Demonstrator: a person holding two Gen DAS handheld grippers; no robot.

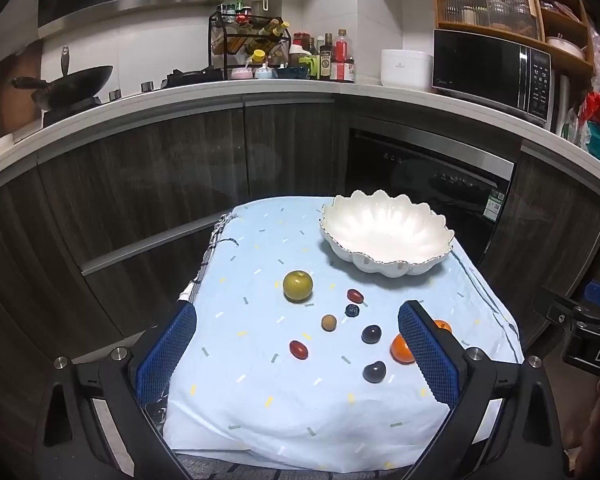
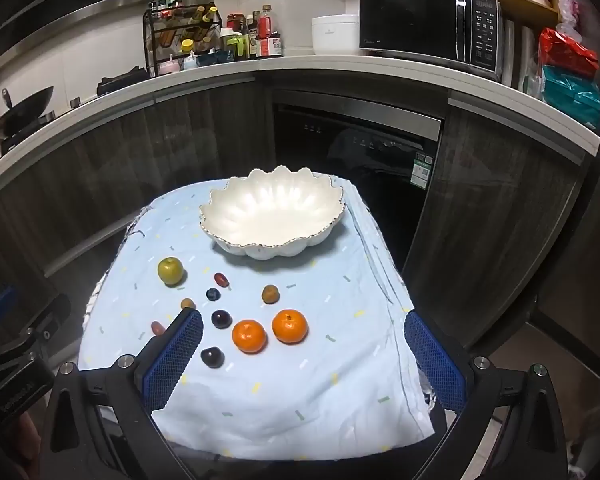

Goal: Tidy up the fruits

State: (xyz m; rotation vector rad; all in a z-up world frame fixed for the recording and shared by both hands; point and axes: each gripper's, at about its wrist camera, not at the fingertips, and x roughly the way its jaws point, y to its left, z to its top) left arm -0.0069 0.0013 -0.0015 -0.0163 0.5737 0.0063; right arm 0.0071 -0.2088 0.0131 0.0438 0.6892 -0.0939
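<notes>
On the blue cloth: white bowl at far side, nothing in it. Near it, loose fruit: green apple, two oranges, dark plums, small red and brown pieces. Left gripper and right gripper both hover at near edge, jaws wide apart, holding nothing.
</notes>
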